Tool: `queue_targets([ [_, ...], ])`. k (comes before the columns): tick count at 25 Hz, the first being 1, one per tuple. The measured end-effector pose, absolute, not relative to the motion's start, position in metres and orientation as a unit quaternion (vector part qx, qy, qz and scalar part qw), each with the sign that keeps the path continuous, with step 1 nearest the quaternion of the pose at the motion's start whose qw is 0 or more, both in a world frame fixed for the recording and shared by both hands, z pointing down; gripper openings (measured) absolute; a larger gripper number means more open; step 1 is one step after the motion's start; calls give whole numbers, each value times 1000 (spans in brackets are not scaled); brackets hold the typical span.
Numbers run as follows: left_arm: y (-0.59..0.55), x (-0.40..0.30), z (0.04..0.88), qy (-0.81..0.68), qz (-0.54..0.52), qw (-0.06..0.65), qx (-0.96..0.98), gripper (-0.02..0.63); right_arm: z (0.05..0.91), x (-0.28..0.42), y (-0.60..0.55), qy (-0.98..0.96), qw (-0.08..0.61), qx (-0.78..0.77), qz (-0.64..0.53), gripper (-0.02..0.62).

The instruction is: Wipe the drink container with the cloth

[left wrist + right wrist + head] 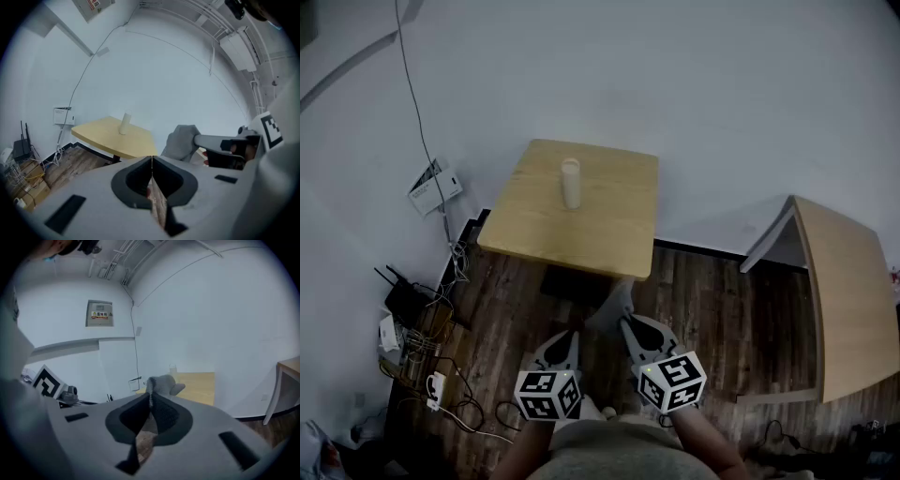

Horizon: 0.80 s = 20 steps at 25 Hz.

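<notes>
A pale, tall drink container point(570, 182) stands upright near the middle of a small wooden table point(609, 220). Both grippers hang low over the floor, well short of the table. My right gripper point(624, 324) is shut on a grey cloth point(607, 313), which bunches out past its tips point(161, 384). My left gripper point(567, 336) is shut with nothing in it point(152, 157). In the left gripper view the cloth point(182, 141) hangs at the right and the container point(125, 123) stands far off on the table point(110, 136). In the right gripper view, the container point(173, 368) shows just behind the cloth.
A second wooden table point(848, 300) stands at the right. A router point(401, 298), boxes, a power strip point(436, 385) and loose cables lie on the floor at the left by the wall. A cable runs up the wall from a small wall box point(431, 186).
</notes>
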<state>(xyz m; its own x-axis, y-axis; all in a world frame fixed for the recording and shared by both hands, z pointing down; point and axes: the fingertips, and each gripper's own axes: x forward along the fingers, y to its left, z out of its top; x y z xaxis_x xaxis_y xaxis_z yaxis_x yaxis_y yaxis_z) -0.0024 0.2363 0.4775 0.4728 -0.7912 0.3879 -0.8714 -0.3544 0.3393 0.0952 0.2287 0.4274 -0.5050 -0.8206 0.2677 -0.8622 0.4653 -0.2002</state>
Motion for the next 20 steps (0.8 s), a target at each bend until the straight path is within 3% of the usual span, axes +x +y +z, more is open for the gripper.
queue_targets([
  [20,290,4,455,-513,79,221,826,3,416,101,288,-864,60,483,129,9],
])
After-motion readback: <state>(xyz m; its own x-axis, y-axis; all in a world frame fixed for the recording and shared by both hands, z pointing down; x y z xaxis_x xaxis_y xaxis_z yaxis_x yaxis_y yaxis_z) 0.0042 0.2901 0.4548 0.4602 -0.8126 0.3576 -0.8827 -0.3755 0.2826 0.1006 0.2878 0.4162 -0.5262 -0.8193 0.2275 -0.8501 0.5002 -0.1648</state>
